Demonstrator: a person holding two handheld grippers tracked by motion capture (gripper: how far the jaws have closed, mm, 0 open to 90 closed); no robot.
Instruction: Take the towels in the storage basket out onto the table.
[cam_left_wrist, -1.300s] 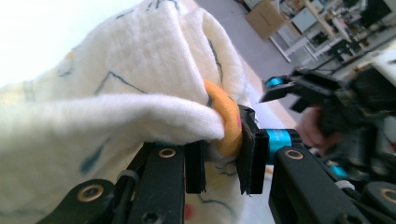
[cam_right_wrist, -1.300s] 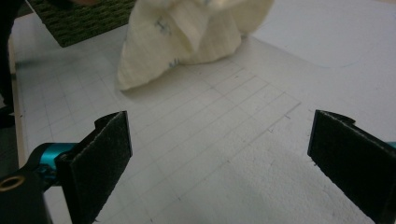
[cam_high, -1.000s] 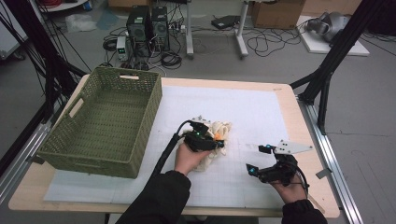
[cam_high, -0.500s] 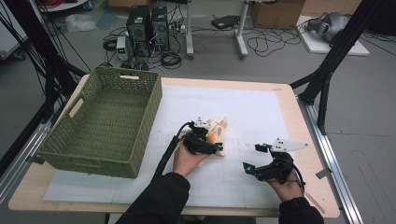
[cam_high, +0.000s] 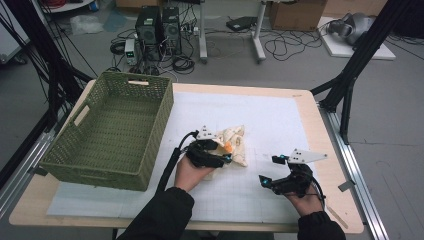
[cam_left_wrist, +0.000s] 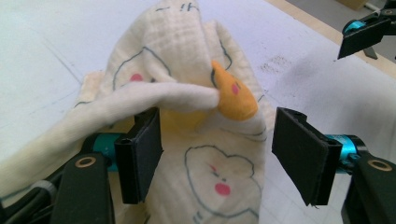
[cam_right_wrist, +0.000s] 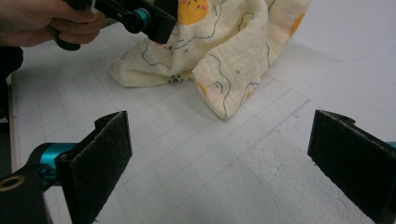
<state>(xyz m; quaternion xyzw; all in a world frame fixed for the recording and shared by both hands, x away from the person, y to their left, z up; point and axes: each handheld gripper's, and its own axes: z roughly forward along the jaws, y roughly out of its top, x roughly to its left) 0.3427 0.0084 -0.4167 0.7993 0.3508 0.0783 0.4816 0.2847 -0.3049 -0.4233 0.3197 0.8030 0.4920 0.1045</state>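
A crumpled cream cloth printed with outlined shapes and orange patches lies on the white mat near the table's middle. My left gripper is at the cloth's near left side. In the left gripper view its jaws stand apart, open, with the cloth bunched between them and a fold draped over the left jaw. My right gripper is to the right of the cloth and apart from it. It is wide open over bare mat, and the cloth lies ahead of it.
A green woven basket stands at the left of the table. The white gridded mat covers most of the wooden tabletop. Black frame legs stand at both sides, and cables and computer cases lie on the floor beyond.
The cloth has been pulled into a tighter bunch at the left gripper, which has moved slightly nearer the person. The right gripper has shifted a little to the left.
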